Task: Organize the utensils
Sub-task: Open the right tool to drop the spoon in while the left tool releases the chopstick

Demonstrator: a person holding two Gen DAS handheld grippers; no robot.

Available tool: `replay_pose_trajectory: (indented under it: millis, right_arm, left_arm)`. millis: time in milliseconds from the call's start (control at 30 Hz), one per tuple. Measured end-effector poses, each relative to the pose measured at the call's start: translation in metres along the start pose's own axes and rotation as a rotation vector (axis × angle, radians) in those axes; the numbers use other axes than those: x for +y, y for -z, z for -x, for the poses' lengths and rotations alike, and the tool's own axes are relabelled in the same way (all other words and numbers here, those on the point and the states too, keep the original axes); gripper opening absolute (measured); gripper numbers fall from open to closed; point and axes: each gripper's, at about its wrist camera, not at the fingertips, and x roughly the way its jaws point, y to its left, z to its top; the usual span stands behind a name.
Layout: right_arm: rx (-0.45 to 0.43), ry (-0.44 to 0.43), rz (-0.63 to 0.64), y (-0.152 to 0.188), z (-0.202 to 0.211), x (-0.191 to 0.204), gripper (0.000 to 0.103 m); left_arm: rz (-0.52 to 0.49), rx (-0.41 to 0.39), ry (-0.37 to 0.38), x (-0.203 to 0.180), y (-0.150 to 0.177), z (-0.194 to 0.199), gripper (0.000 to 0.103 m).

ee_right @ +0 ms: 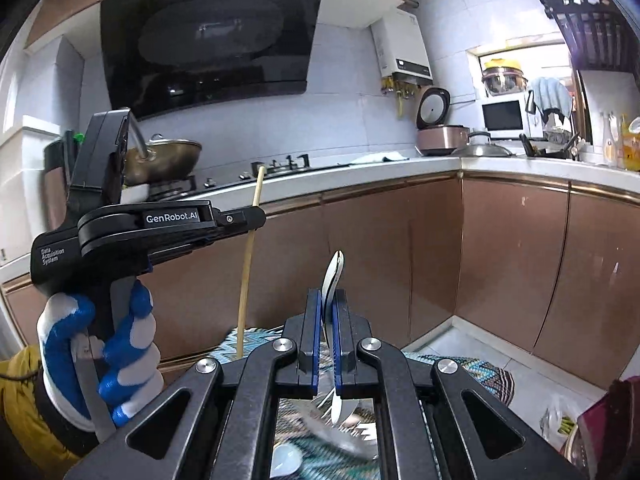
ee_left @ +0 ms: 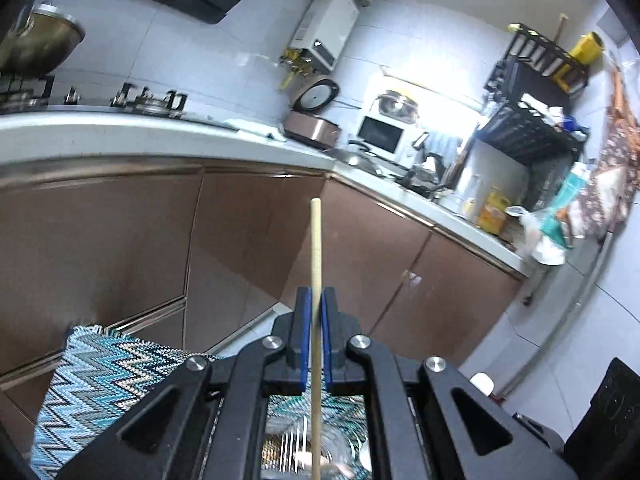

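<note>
Pretty clearly a home kitchen we're in. There's a black range hood (ee_right: 208, 36) over a gas stove (ee_right: 280, 164) with a wok (ee_right: 164, 160) on it, a wall-mounted water heater (ee_right: 404, 48), an open rice cooker (ee_right: 438, 128), and a white microwave (ee_right: 503, 118) on the L-shaped white countertop (ee_right: 400, 172). Copper-brown cabinets (ee_left: 256, 240) run underneath, and a black dish rack (ee_left: 532, 120) sits at the far end.

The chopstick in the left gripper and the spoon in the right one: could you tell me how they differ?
The chopstick is a thin, straight, pale wooden stick; the spoon is shiny metal, broad and curved. The chopstick rises far above the left gripper, while the spoon rises only a little way above the right gripper. Both stand roughly upright, clamped between blue pads, over a zigzag cloth.
</note>
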Motion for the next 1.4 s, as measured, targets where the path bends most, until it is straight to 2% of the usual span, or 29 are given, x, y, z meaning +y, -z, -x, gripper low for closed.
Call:
replay_pose_trajectory:
  millis: [167, 400, 567, 733, 800, 867, 933, 1000, 1033, 1100, 1200, 1400]
  right_arm:
    - [0.021, 0.004, -0.005, 0.02, -0.03, -0.012, 0.005]
    - [0.075, 0.013, -0.027, 0.053, -0.058, -0.024, 0.005]
    - [0.1, 0.002, -0.053, 0.069, -0.06, -0.027, 0.008]
    - [0.08, 0.028, -0.09, 0.07, -0.045, -0.032, 0.012]
    - [0.061, 0.043, -0.105, 0.067, -0.034, -0.033, 0.023]
    - [0.047, 0.056, -0.119, 0.064, -0.026, -0.033, 0.03]
    - [0.029, 0.078, -0.134, 0.063, -0.01, -0.031, 0.035]
    - [0.018, 0.094, -0.147, 0.062, 0.0, -0.03, 0.05]
    - [0.008, 0.102, -0.158, 0.062, 0.008, -0.029, 0.053]
    - [-0.01, 0.116, -0.173, 0.062, 0.022, -0.025, 0.059]
    - [-0.025, 0.157, -0.186, 0.061, 0.044, -0.018, 0.071]
    - [-0.077, 0.233, -0.216, 0.058, 0.097, -0.004, 0.082]
  left_arm:
    - [0.0, -0.046, -0.073, 0.007, 0.026, -0.031, 0.004]
    - [-0.043, -0.106, -0.162, 0.009, 0.062, -0.049, 0.004]
    - [-0.031, -0.091, -0.197, 0.015, 0.08, -0.052, 0.006]
    - [-0.04, -0.07, -0.193, 0.016, 0.081, -0.039, 0.008]
    - [-0.044, -0.075, -0.19, 0.014, 0.078, -0.029, 0.018]
    - [-0.054, -0.086, -0.196, 0.012, 0.074, -0.013, 0.028]
    - [-0.064, -0.1, -0.204, 0.01, 0.071, 0.004, 0.03]
    - [-0.068, -0.108, -0.205, 0.009, 0.067, 0.022, 0.032]
    - [-0.069, -0.112, -0.207, 0.009, 0.065, 0.03, 0.034]
    - [-0.072, -0.129, -0.217, 0.009, 0.062, 0.054, 0.043]
    - [-0.082, -0.159, -0.231, 0.007, 0.057, 0.088, 0.046]
    - [-0.079, -0.195, -0.245, 0.01, 0.055, 0.157, 0.051]
